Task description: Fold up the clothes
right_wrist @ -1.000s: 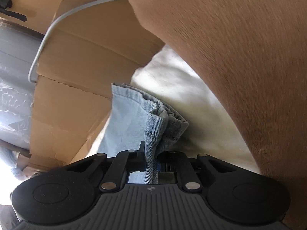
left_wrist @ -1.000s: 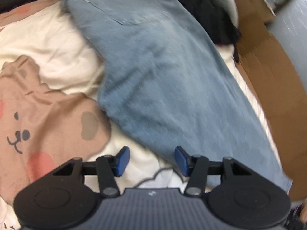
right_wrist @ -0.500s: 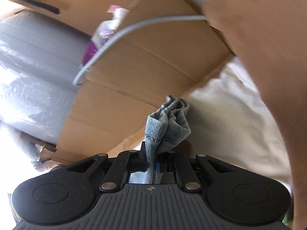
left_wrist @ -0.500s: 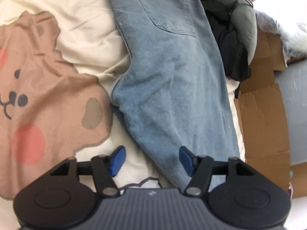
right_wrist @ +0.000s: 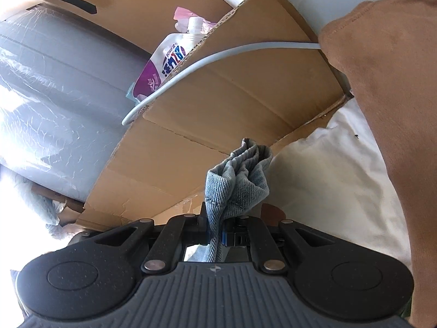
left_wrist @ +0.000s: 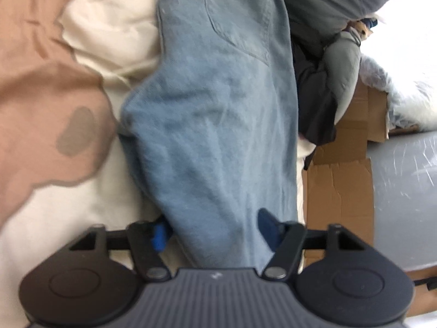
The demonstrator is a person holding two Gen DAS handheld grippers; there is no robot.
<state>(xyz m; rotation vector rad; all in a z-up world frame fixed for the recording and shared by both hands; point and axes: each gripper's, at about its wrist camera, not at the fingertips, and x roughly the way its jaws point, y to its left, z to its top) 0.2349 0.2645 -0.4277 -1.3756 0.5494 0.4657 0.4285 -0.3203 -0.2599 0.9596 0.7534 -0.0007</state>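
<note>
Denim in both grips: jeans (left_wrist: 218,114) laid lengthwise on cream bedding (left_wrist: 109,13), waist end far, leg end near. Left gripper (left_wrist: 213,228) spread wide, straddling the near leg, apparently poised to pinch. Right gripper (right_wrist: 215,232) pressed together on a bunched hem (right_wrist: 237,175), raised beside cardboard (right_wrist: 218,104), seemingly for folding.

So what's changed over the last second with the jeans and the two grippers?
The left gripper has slid forward over the jeans: the leg now lies between its open blue pads, earlier short of the denim. The right gripper has swung up and away, lifting the pinched hem off the cream bedding. Right grip unchanged.
</note>
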